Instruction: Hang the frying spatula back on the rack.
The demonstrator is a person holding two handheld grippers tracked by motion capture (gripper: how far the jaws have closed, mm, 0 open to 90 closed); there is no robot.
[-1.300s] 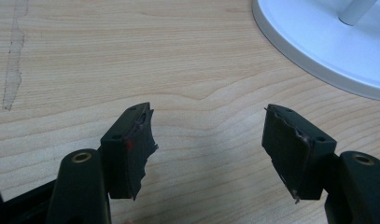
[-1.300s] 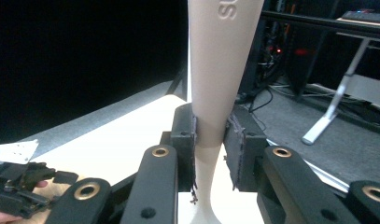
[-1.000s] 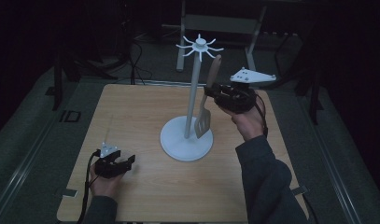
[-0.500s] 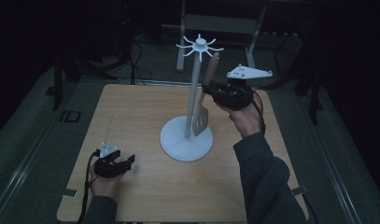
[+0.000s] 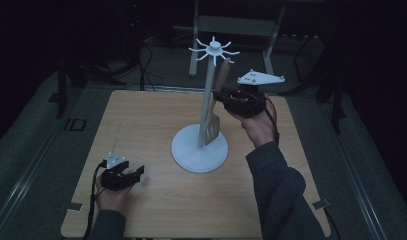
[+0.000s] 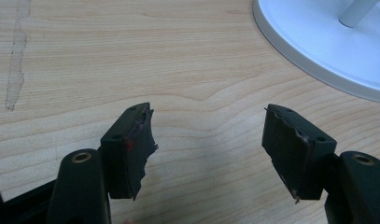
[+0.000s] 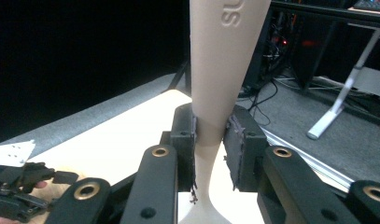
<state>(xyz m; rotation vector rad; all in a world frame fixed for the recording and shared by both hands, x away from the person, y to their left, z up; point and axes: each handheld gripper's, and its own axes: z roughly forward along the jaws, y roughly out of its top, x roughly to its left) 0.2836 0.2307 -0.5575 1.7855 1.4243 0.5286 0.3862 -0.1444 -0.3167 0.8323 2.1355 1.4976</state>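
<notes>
**Spatula gripped beside the white stand**

The right gripper point(image 5: 226, 97) is clamped on the handle of a beige spatula point(image 5: 213, 117), which hangs nearly upright against the pole of the white stand point(image 5: 200, 150), its slotted blade just above the stand's round base. The left gripper point(image 5: 133, 175) rests on the wooden table point(image 5: 141, 125) near the base's front left, its jaws spread wide with nothing between them.

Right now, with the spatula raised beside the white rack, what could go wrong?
The right gripper pinches only the narrow neck of the spatula, so the slotted blade could swing or slip. The blade hangs right beside the rack pole; a bump might rock it. The left gripper rests open, not steadying the base.
</notes>
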